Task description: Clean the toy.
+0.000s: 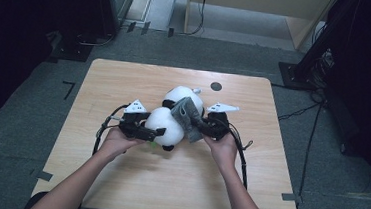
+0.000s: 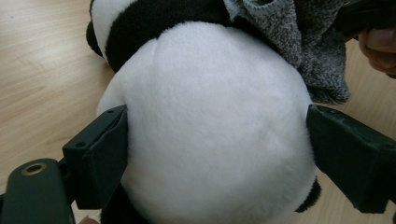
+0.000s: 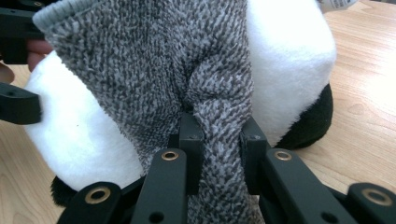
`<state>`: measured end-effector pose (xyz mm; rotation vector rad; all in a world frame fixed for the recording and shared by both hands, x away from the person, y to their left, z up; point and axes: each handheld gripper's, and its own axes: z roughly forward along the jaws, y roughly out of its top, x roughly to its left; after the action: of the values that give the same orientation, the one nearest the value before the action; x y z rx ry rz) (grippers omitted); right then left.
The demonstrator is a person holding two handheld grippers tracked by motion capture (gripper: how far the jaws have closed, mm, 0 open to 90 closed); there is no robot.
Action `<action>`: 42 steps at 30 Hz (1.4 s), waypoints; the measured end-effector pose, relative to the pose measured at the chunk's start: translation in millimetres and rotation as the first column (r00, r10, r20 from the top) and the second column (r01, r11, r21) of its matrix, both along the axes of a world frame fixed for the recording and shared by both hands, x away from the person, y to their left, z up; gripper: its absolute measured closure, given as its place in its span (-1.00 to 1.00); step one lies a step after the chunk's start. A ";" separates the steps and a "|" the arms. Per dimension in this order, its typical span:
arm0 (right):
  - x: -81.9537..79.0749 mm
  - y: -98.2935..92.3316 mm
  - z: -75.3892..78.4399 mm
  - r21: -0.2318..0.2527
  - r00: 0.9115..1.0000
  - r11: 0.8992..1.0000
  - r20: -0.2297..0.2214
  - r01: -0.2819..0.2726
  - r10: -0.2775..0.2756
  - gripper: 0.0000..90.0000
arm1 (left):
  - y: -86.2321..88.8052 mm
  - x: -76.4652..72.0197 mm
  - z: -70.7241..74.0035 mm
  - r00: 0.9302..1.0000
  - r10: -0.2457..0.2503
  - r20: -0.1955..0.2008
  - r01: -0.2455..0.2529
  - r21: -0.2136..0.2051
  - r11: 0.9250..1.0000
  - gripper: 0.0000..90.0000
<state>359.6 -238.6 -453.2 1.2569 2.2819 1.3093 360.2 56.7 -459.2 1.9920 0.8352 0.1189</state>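
A black-and-white plush panda (image 1: 164,123) lies mid-table with a grey knitted cloth (image 1: 187,115) draped over it. My left gripper (image 1: 152,132) stands open at the panda's left side. In the left gripper view its jaws (image 2: 217,116) straddle the round white plush (image 2: 210,154), and the pads just meet the fur without denting it. My right gripper (image 1: 202,130) is shut on the grey cloth. In the right gripper view its two fingers (image 3: 220,128) pinch a bunched fold of the knit (image 3: 163,60) against the white body (image 3: 289,51).
The wooden table (image 1: 117,179) has a small dark round mark (image 1: 216,86) near its far edge. Cables trail from both grippers across the tabletop. Dark equipment stands and cables sit on the grey floor around the table.
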 end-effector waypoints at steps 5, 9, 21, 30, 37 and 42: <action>0.2 1.6 0.1 -0.006 1.000 1.000 -0.004 0.006 -0.006 0.73 | -3.9 -1.8 -1.0 1.000 0.000 0.020 0.000 0.019 1.000 -0.79; -0.1 3.3 2.7 -0.036 1.000 0.999 0.008 0.006 -0.005 0.73 | 3.4 3.1 3.4 1.000 -0.025 0.009 0.025 0.017 1.000 -0.79; 5.0 0.5 3.7 -0.043 1.000 0.999 -0.003 -0.016 0.016 0.73 | 25.8 30.9 0.4 0.989 -0.144 -0.039 0.144 -0.003 0.990 -0.71; 8.1 0.7 -0.3 -0.028 1.000 0.999 -0.019 -0.016 0.015 0.73 | 12.1 29.1 -16.4 0.983 -0.183 -0.029 0.183 -0.001 0.983 -0.84; 9.2 5.5 -2.7 -0.032 1.000 0.999 -0.013 -0.021 0.020 0.73 | 9.6 29.1 -22.2 0.984 -0.177 -0.032 0.177 0.014 0.984 -0.67; 9.5 5.1 -2.6 -0.026 1.000 1.000 -0.015 -0.007 0.006 0.73 | 7.3 20.7 -17.4 0.986 -0.166 0.008 0.166 0.018 0.986 0.02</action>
<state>369.1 -233.6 -455.8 1.2555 2.3074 1.2718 380.9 64.0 -476.6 2.0668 0.6609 0.0394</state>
